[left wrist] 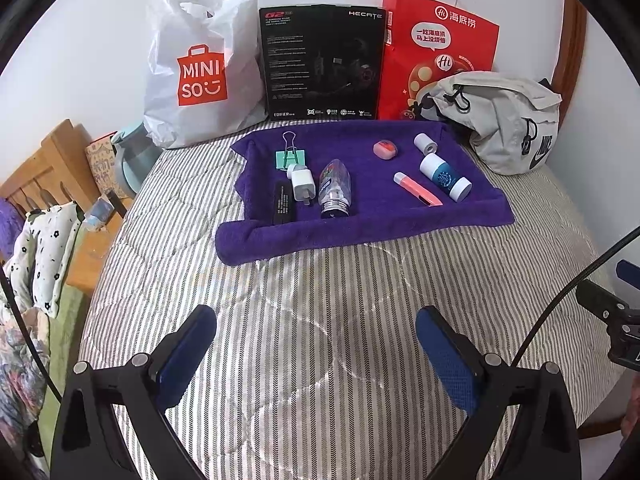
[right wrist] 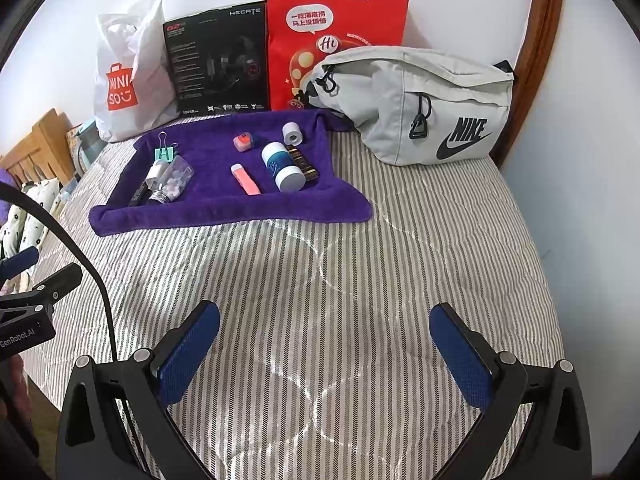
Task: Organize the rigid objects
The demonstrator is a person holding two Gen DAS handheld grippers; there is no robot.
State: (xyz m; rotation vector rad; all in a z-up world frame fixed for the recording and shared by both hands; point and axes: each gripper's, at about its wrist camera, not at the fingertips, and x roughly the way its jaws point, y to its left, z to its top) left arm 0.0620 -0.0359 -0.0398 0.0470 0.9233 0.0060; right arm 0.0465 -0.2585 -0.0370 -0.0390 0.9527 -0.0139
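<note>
1. Looking along the left tongs (left wrist: 316,356) in the left wrist view: both blue pads are spread wide at the bottom of the frame and hold nothing, over the striped bed cover (left wrist: 320,300).
2. At frame centre a purple towel (left wrist: 360,228) lies on the bed. On its left part sit a green binder clip (left wrist: 289,157), a white charger plug (left wrist: 302,184), a black stick (left wrist: 283,203) and a clear bottle (left wrist: 335,190); on its right part a pink cutter (left wrist: 416,193), a blue-and-white jar (left wrist: 445,177), a small white roll (left wrist: 425,143) and a pink eraser (left wrist: 385,148).
3. Along the top stand a white shopping bag (left wrist: 200,60), a black box (left wrist: 320,64), a red paper bag (left wrist: 440,44) and a grey waist bag (left wrist: 508,120).
4. In the right wrist view the right tongs (right wrist: 324,354) are likewise spread and empty at the bottom; the towel (right wrist: 224,216) and its things lie in the upper left.
</note>
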